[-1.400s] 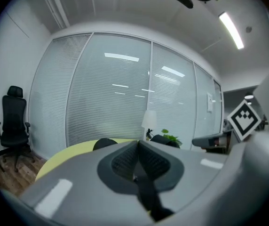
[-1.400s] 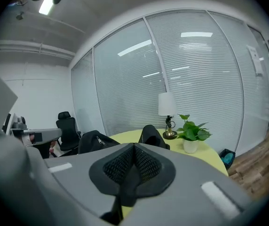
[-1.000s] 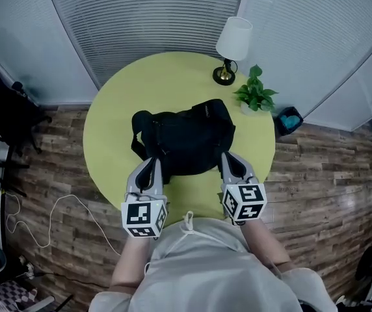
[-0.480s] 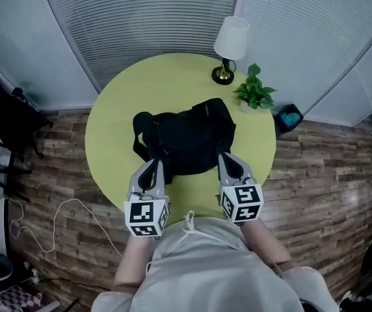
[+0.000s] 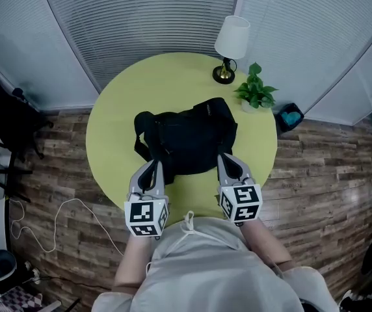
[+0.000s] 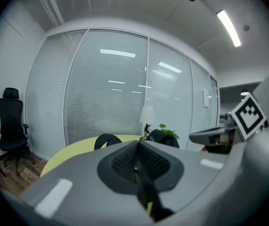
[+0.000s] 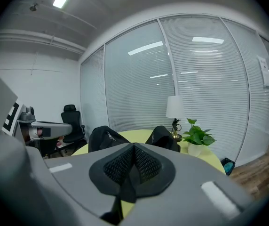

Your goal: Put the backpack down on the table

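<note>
Black backpack point(image 5: 187, 137) lying at the centre of a round yellow-green table point(image 5: 118, 119). At the table's near edge, left gripper point(image 5: 154, 165) and right gripper point(image 5: 224, 158), jaws pressed together, each pinching a dark strip of the backpack. At the table's far right rim, white-shaded lamp point(image 5: 231, 44) and potted plant point(image 5: 255, 93).

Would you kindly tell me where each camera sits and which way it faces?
Head view: on the person's head, looking steeply down at the backpack on the yellow table; left gripper, right gripper and torso show.
Left gripper view: rides the left gripper, looking across the table to the blinds; its fingers show, shut on a black strap.
Right gripper view: same from the right gripper, fingers also pinching a dark strap.
Shared: both gripper views see the lamp.
</note>
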